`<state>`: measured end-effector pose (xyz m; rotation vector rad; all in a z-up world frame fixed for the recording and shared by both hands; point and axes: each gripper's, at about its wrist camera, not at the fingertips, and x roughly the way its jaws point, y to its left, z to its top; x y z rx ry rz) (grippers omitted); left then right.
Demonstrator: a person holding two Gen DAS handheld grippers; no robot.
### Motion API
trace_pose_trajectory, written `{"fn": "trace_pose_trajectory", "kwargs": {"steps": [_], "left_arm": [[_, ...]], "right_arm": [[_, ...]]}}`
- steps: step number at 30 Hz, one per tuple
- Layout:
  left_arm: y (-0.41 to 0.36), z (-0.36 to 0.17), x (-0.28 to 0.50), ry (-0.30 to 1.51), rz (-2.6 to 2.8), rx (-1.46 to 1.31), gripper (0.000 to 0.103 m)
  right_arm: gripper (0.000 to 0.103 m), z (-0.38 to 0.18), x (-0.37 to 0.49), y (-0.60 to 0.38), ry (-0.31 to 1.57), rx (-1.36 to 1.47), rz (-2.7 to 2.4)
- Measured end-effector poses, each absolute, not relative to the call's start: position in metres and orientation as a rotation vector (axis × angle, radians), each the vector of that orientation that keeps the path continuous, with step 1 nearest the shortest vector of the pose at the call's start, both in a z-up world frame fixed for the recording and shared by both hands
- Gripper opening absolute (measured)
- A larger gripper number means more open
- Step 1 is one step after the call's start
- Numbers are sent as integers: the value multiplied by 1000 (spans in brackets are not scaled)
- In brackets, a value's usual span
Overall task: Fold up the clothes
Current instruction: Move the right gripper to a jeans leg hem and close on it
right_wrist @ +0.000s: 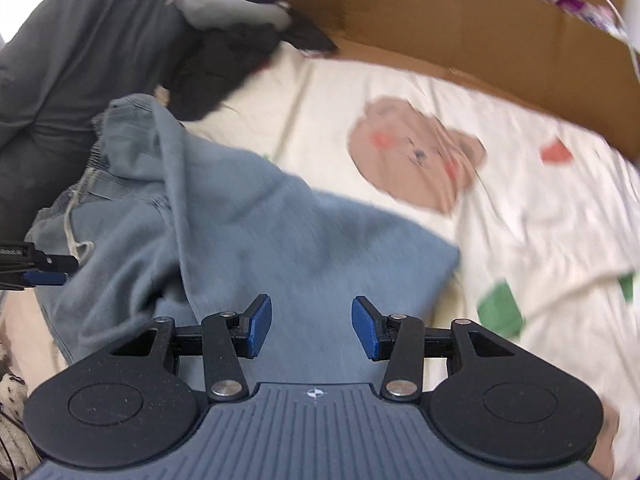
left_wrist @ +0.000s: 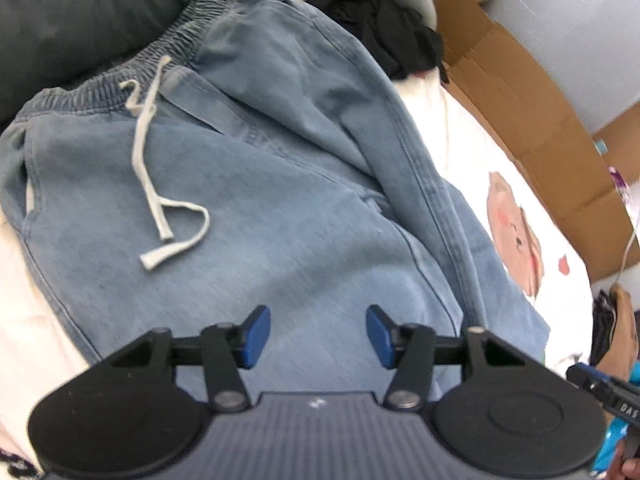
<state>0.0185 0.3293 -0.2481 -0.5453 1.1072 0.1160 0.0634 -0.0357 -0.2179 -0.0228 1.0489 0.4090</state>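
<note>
- Hovering over the denim pants (left_wrist: 248,184): left tool (left_wrist: 318,336), blue pads wide apart, nothing between them.
- Right tool (right_wrist: 311,330) same state: pads spread, empty, above the folded lower end of the pants (right_wrist: 280,240).
- Right tool's tip also shows at the right edge of the left view, just off the pants' right edge.
- Pants lie spread on the cream bedsheet (right_wrist: 520,208); elastic waistband (left_wrist: 132,68) at the end far from the tools; white drawstring (left_wrist: 160,184) loose on the front.
- One leg is folded over along the pants' right side.
- Bear print (right_wrist: 416,156) on the sheet, right of the pants.
- Dark clothes (left_wrist: 384,20) beyond the waistband; cardboard box (right_wrist: 460,28) beyond the bear print.
</note>
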Motion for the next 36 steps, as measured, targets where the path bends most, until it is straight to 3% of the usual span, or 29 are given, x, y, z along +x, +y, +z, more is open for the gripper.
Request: {"fn": "trace_pose_trajectory", "kwargs": {"steps": [20, 21, 22, 23, 24, 26, 36], "left_arm": [[295, -273, -2, 1217, -44, -508, 63], [295, -273, -3, 1217, -42, -509, 64], [296, -273, -3, 1216, -42, -511, 64], [297, -273, -3, 1214, -44, -513, 63], [297, -272, -3, 1209, -46, -512, 63], [297, -270, -2, 1201, -52, -507, 57], [300, -257, 9, 1153, -45, -470, 55]], "right_arm": [[59, -314, -10, -18, 1290, -12, 324], [58, -315, -9, -21, 1283, 2, 301], [50, -316, -6, -24, 1277, 16, 281], [31, -316, -4, -27, 1274, 22, 284], [24, -315, -3, -29, 1271, 26, 294], [16, -307, -1, -31, 1249, 7, 307], [11, -228, 42, -47, 1121, -101, 386]]}}
